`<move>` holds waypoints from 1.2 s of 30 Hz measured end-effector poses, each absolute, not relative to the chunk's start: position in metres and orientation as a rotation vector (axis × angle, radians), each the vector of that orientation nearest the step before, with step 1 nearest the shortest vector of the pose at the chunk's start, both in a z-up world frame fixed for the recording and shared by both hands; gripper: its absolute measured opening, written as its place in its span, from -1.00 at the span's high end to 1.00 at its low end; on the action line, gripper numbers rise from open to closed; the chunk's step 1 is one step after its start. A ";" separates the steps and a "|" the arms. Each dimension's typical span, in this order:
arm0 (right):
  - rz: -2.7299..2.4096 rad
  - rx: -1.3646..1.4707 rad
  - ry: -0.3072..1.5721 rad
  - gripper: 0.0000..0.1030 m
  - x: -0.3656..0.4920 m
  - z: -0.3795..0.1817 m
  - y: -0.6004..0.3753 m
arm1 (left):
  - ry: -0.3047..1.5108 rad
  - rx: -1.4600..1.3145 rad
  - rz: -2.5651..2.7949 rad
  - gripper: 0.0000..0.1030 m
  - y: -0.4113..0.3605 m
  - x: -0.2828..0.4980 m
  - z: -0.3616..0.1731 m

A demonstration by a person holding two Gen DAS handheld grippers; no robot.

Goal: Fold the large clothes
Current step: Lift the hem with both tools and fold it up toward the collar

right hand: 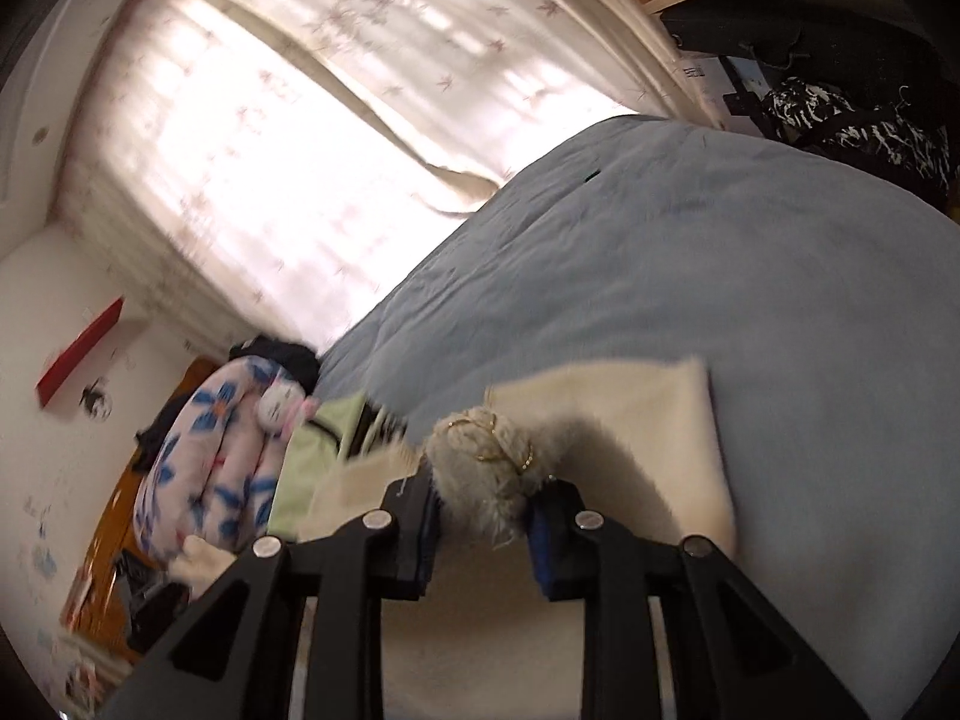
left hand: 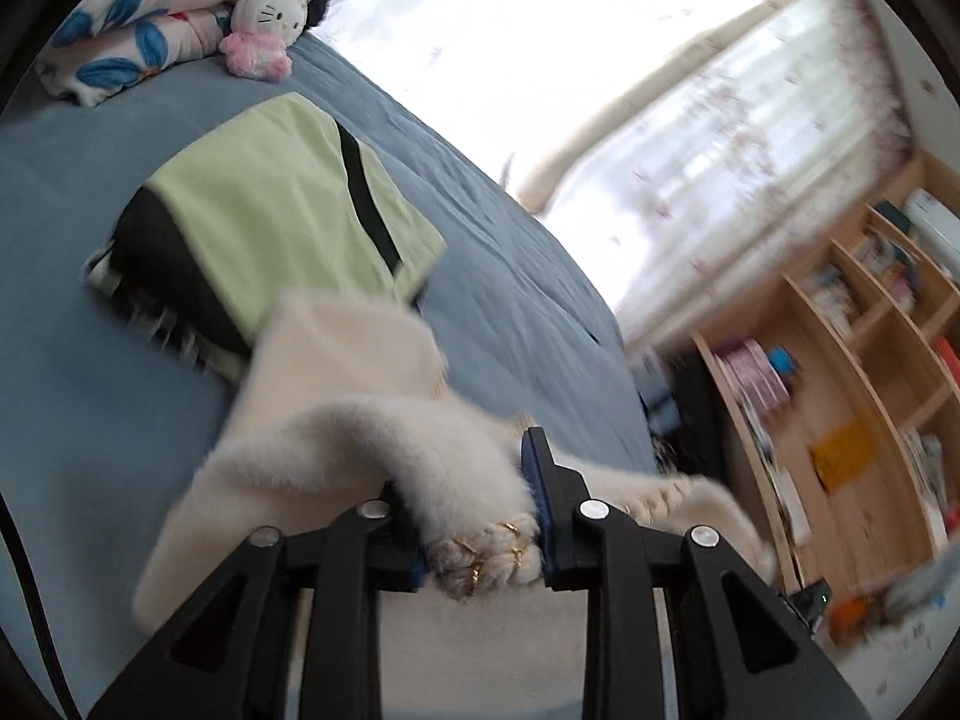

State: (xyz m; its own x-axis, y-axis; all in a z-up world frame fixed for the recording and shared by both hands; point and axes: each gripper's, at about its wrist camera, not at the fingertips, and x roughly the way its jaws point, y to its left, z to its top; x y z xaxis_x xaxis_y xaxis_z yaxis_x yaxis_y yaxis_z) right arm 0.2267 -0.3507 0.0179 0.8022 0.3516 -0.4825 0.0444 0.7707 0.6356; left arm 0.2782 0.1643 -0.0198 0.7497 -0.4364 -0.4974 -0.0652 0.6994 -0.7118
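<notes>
Two garments [left hand: 336,360] [left hand: 282,198] (one plush toy [left hand: 264,24])

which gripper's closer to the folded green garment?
Left, probably. The left gripper, shut on the cream sweater, has the green garment just ahead; the right gripper sees it off to its left, partly hidden.

On my left wrist view, the sweater [left hand: 336,420] lies on the bed [left hand: 510,276] at lower centre, its edge running back between the left gripper [left hand: 480,516] at the bottom. Just above it, toward the left, a folded jacket [left hand: 270,222] rests on the bed, the sweater overlapping its near corner. A plush toy [left hand: 267,24] sits in the upper left against a rolled quilt [left hand: 180,6]. Shelves [left hand: 852,396] stand at right, curtains [left hand: 660,90] above them.

On my right wrist view, the right gripper [right hand: 480,498] at bottom centre pinches the sweater's edge; the bed spreads to the upper right, the quilt lies at lower left.
</notes>
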 end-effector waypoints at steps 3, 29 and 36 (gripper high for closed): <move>0.082 0.624 0.726 0.16 0.289 -0.011 -0.349 | 0.851 -0.768 -0.149 0.33 0.167 0.347 -0.052; 0.063 0.379 1.033 -0.05 0.384 -0.126 -0.336 | 0.857 -0.067 -0.143 -0.32 0.146 0.367 -0.054; 0.018 0.269 0.988 0.49 0.385 -0.126 -0.320 | 0.815 0.172 -0.024 0.84 0.109 0.386 -0.065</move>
State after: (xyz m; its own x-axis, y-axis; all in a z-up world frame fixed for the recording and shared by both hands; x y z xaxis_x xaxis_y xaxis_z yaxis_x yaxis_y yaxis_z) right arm 0.3855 -0.3199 -0.1257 0.5527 0.1367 -0.8221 0.1067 0.9667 0.2325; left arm 0.3857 0.1088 -0.0646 0.6864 0.0445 -0.7258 0.0877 0.9858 0.1433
